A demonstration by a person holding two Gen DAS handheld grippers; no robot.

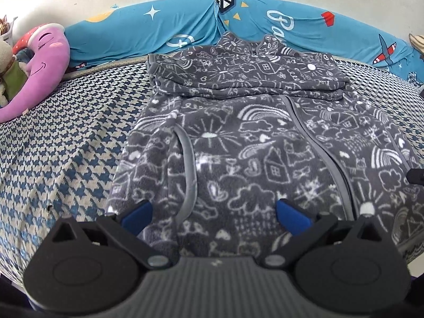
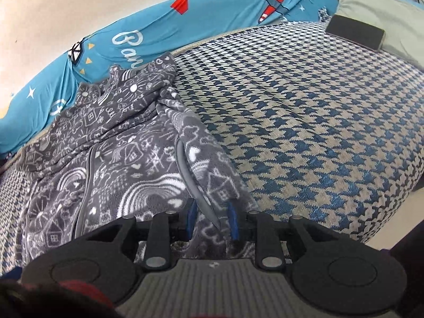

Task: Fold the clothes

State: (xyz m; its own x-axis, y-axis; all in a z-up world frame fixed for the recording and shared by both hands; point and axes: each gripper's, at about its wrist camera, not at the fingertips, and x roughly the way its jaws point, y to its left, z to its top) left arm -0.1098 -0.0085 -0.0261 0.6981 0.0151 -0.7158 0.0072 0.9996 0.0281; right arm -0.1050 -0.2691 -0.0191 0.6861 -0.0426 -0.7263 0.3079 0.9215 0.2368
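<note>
Where the grey fleece jacket [image 1: 238, 143] lies spread on the houndstooth bed cover [image 1: 66, 145], its hem comes nearest to both cameras. White doodles of houses, clouds, rainbows and suns cover the fleece, and 2 grey piped seams run up it. Its upper part is folded across into a thick band of layers, with the collar standing up beyond that.

Over the hem the left gripper [image 1: 213, 213] points down at the fabric, its 2 blue pads spread wide and not pressing on anything. At the jacket's right edge, the right gripper [image 2: 212, 221] also tilts downward; its jaws are narrow, with a ridge of fleece and 1 grey piped seam between the blue pads, which sit against the cloth.

Further off, a purple plush toy [image 1: 45, 63] leans at the left end of the bed. A blue printed sheet [image 1: 185, 37] runs along the wall behind the jacket. A dark phone [image 2: 355, 35] rests on a pale cushion [image 2: 389, 18] at the far right.
</note>
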